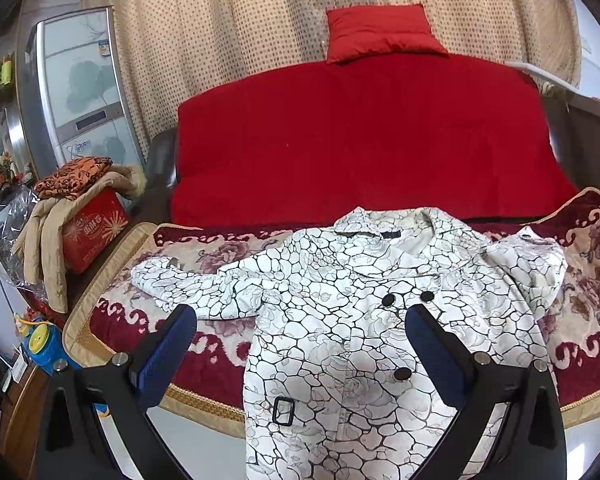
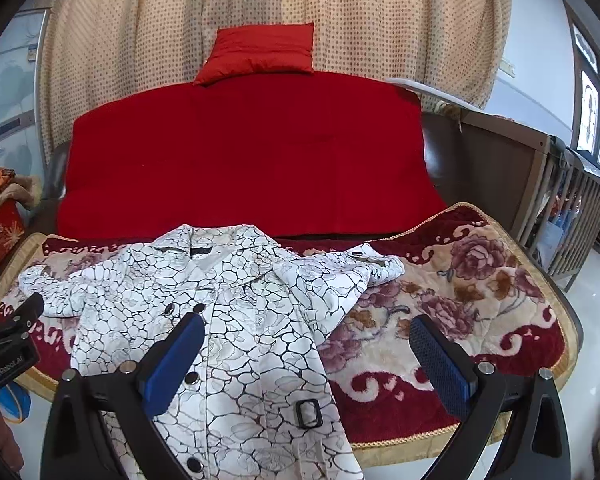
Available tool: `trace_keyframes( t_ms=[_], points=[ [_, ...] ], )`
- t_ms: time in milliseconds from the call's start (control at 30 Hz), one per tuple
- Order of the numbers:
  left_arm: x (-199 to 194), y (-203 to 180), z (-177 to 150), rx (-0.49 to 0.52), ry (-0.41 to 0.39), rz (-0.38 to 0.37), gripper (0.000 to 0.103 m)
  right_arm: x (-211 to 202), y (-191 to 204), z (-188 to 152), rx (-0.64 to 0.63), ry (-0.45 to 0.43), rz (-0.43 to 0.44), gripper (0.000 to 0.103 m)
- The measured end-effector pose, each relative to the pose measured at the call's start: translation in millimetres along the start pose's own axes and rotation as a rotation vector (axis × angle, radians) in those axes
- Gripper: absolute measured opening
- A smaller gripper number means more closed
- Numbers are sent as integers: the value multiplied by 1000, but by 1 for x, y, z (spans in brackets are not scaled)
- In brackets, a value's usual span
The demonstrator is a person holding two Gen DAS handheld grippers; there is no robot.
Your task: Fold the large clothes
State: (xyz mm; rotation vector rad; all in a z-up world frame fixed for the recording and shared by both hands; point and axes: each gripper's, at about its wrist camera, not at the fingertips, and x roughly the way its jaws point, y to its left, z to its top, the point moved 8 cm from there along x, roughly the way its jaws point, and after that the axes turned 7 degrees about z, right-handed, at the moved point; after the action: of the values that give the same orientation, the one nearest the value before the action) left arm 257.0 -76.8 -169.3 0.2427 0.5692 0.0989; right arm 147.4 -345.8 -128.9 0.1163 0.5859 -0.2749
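White coat (image 1: 352, 320) with black crackle print lies face up on the floral blanket (image 1: 588, 280) covering the sofa seat — collar toward the red backrest cover (image 1: 360, 140), hem hanging over the front edge. Both sleeves spread sideways (the right one bunched). Left gripper (image 1: 300, 340): fingers wide apart, holding nothing, over the coat's front. Right gripper (image 2: 306, 352): fingers likewise apart and empty — above the coat's right edge and blanket. Red cushion (image 2: 260, 52) sits atop the backrest.
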Motion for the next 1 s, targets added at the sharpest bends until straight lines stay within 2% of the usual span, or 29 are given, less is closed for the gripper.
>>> trace_keyframes(
  t_ms=[267, 400, 500, 600, 700, 800, 867, 900, 933, 1000],
  points=[
    [40, -11, -5, 11, 68, 7, 103, 44, -8, 6, -6, 35, -14, 103],
    [76, -19, -24, 32, 170, -6, 103, 70, -21, 10, 15, 48, 4, 103],
    [103, -17, -43, 20, 264, -22, 103, 104, -45, 13, 71, 87, 77, 103],
    [118, -11, -52, 8, 280, -6, 103, 152, -91, 16, 231, 121, 241, 103],
    [127, -8, -52, 9, 271, 7, 103, 209, -155, 8, 461, 183, 269, 103],
    [135, -9, -49, 17, 270, 8, 103, 268, -205, -4, 728, 224, 347, 100],
    [140, -11, -48, 21, 273, 11, 103, 300, -221, -11, 876, 240, 393, 88],
    [143, -11, -47, 21, 273, 10, 103, 309, -224, -13, 905, 249, 410, 84],
    [145, -11, -46, 23, 273, 11, 103, 323, -225, -15, 927, 269, 423, 77],
    [146, -12, -46, 27, 275, 8, 103, 350, -223, -20, 970, 308, 424, 73]
  ],
)
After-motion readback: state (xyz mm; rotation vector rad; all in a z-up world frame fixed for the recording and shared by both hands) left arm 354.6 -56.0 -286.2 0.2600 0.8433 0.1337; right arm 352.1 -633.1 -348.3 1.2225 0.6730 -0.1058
